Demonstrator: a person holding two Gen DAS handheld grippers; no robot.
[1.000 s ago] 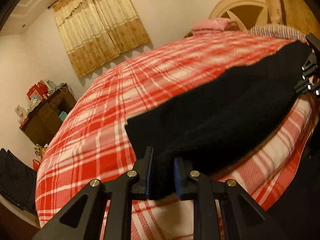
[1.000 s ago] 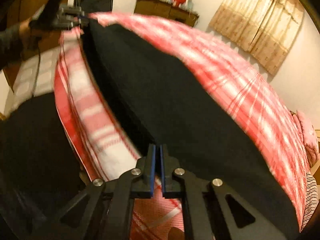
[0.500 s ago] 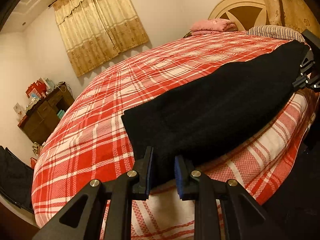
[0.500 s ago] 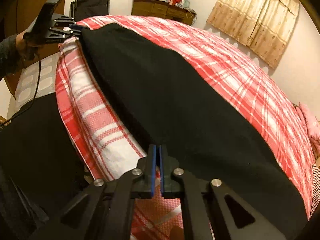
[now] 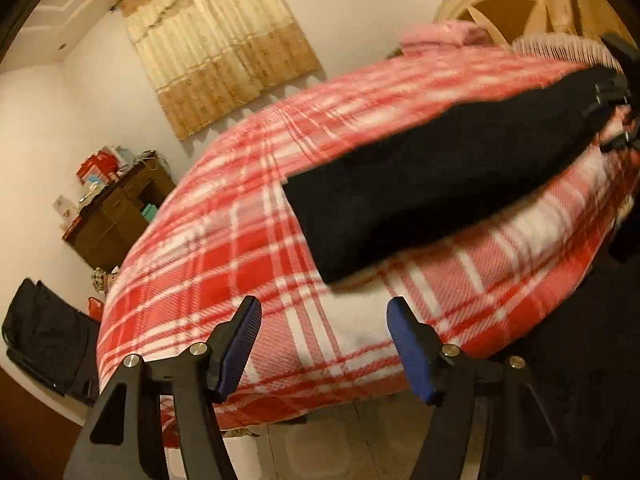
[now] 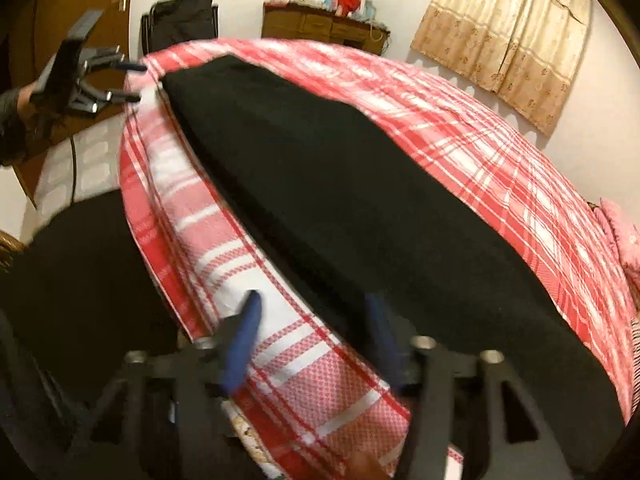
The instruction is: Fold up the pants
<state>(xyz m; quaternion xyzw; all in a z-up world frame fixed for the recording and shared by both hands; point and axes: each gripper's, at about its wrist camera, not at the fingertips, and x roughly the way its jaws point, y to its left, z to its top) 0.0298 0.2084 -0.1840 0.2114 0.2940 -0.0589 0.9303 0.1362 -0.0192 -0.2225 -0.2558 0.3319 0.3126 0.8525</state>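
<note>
Both claws have released; pants (image 5: 432,184) lie beyond left claw (image 5: 324,344).

I see a bed covered in a red-and-white plaid woven blanket (image 5: 224,248), with long black fabric pants (image 6: 360,208) lying flat along its near edge and a pink folded bundle (image 5: 440,34) at its far end.

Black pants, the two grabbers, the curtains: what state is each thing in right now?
Black pants: lying flat along the bed's near edge, held by neither gripper.
Left gripper: open, empty, just off the pants' end.
Right gripper: open, empty, one finger by the pants' edge.
Plaid bedspread: spread over the bed.
Curtains: drawn shut.
</note>
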